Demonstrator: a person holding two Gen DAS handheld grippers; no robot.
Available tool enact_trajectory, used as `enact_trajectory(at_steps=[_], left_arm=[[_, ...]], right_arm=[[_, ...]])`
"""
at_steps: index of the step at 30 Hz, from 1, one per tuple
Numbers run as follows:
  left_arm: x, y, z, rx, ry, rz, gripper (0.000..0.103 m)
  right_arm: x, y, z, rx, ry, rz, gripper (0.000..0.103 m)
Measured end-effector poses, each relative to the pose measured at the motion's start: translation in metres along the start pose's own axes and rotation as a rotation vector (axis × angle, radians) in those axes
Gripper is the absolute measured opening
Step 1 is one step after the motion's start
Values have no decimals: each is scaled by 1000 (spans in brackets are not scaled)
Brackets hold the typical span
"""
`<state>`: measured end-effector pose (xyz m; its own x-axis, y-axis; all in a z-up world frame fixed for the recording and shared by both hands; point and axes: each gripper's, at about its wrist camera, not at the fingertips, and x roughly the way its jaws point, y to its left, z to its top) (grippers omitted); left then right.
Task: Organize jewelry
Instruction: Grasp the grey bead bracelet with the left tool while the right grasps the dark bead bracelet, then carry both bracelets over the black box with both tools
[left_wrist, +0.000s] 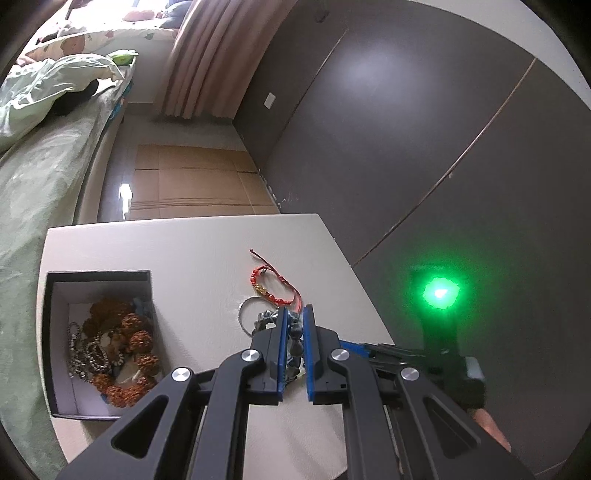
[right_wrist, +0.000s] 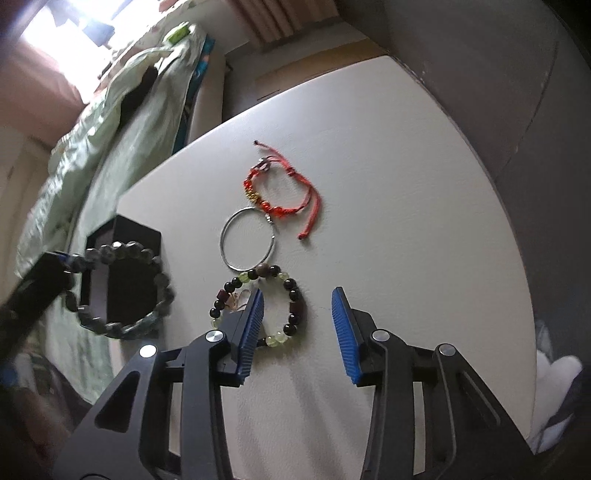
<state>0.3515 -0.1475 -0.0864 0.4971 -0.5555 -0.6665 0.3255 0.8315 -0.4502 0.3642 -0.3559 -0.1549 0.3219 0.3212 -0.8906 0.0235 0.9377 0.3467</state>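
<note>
Left gripper (left_wrist: 294, 325) clamped tight on a grey-green beaded bracelet (right_wrist: 122, 288), blue pads pinching the strand, loop dangling free in the air above the table edge in the right wrist view. Just beside it, an open black box (left_wrist: 51, 332) on the white table (left_wrist: 184, 251), already stuffed with brown rudraksha-style beads (left_wrist: 129, 332) and silvery beaded strands (left_wrist: 86, 354). Over to the right gripper (right_wrist: 299, 306): jaws apart, nothing gripped, hovering low over a bracelet of dark and pale green beads (right_wrist: 291, 295), left pad overlapping the ring, right pad out on bare tabletop. Whether the pad touches the beads, cannot tell. Beyond it, a thin silver bangle (right_wrist: 248, 238), touching the beaded ring at its near edge. Farther still, a red braided cord bracelet (right_wrist: 280, 188) with gold beads, tails trailing right. Bed with pale green bedding (left_wrist: 33, 177) off to the left.
</note>
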Motion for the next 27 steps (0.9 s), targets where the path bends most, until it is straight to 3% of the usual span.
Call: enact_trajectory(at_steps=[5,7,9,12,27], left_arm=[[-23,10,1,-14,-37,-1,6],[-31,13,1,-20,-47,0,6],[-43,18,-2,-30,-61,3,6],[-55,24,-6,-38,-79,10,6],[-103,75,-16,-111,-157,17,6]], right_arm=[[12,17,-3,-83,-2,-96,31],[16,22,-5,-112,-10,-151,24],[18,24,-6,-129,-19,-188,9],[17,24,-7,-127,-24,-145,8],[-52,88,-12,-93,-272,193,8]])
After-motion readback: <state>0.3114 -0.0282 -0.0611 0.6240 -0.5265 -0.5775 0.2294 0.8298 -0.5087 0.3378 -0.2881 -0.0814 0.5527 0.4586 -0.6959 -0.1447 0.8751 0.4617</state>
